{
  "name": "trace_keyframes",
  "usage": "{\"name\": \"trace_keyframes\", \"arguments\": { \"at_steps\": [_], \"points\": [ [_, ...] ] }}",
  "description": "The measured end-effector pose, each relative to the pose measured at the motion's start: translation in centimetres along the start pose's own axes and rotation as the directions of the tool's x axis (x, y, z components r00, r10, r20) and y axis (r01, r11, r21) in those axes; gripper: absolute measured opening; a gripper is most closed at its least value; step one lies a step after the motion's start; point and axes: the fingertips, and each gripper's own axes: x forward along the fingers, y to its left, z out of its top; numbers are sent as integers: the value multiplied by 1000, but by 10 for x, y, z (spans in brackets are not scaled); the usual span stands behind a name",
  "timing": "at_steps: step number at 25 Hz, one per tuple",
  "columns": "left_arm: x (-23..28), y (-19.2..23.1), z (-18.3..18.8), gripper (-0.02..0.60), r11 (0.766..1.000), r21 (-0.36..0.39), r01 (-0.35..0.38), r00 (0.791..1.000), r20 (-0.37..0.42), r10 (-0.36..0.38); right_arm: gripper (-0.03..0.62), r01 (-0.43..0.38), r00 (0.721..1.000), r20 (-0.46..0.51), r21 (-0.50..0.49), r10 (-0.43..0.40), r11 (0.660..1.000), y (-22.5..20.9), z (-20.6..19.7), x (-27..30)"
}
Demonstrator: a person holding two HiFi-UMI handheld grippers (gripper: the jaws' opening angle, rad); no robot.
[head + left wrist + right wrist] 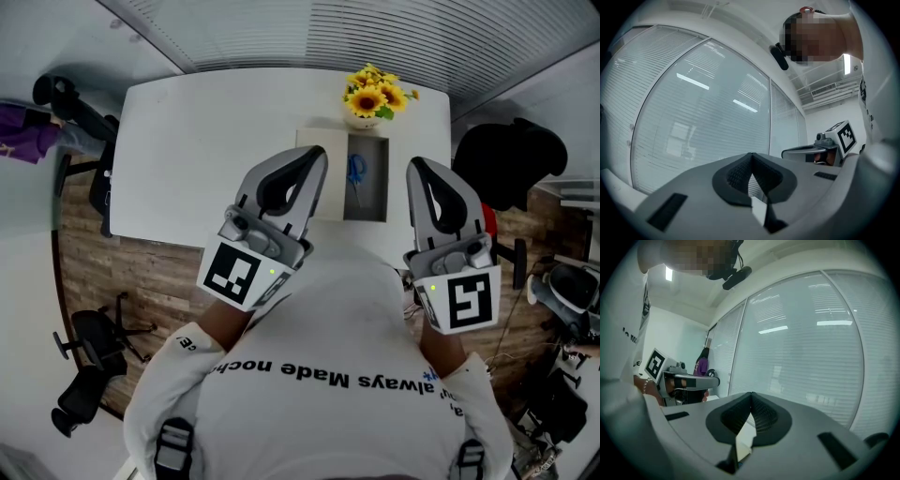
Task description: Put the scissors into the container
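Note:
The blue-handled scissors (356, 175) lie inside a long grey container (379, 183) near the far edge of the white table (206, 150). Both grippers are raised high over the table, close to my head, and nothing is between their jaws. My left gripper (315, 156) is shut, its tips meeting over a pale flat sheet (331, 139) beside the container. My right gripper (418, 167) is shut too, just right of the container. In the left gripper view the left gripper (751, 155) faces a blinded window; the right gripper (751, 394) does the same in its own view.
A vase of sunflowers (374, 97) stands behind the container. Black office chairs (511, 157) sit at the right and at the left (86, 375) on the wood floor. A person in purple (26, 131) is at the far left. Window blinds (375, 28) run behind the table.

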Motion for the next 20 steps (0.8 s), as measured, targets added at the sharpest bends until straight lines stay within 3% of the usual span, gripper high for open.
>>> {"name": "trace_keyframes", "arguments": {
  "at_steps": [20],
  "points": [
    [-1, 2, 3, 20, 1000, 1, -12, 1000, 14, 12, 6, 7, 1000, -1, -2, -7, 1000, -1, 2, -1]
  ]
}}
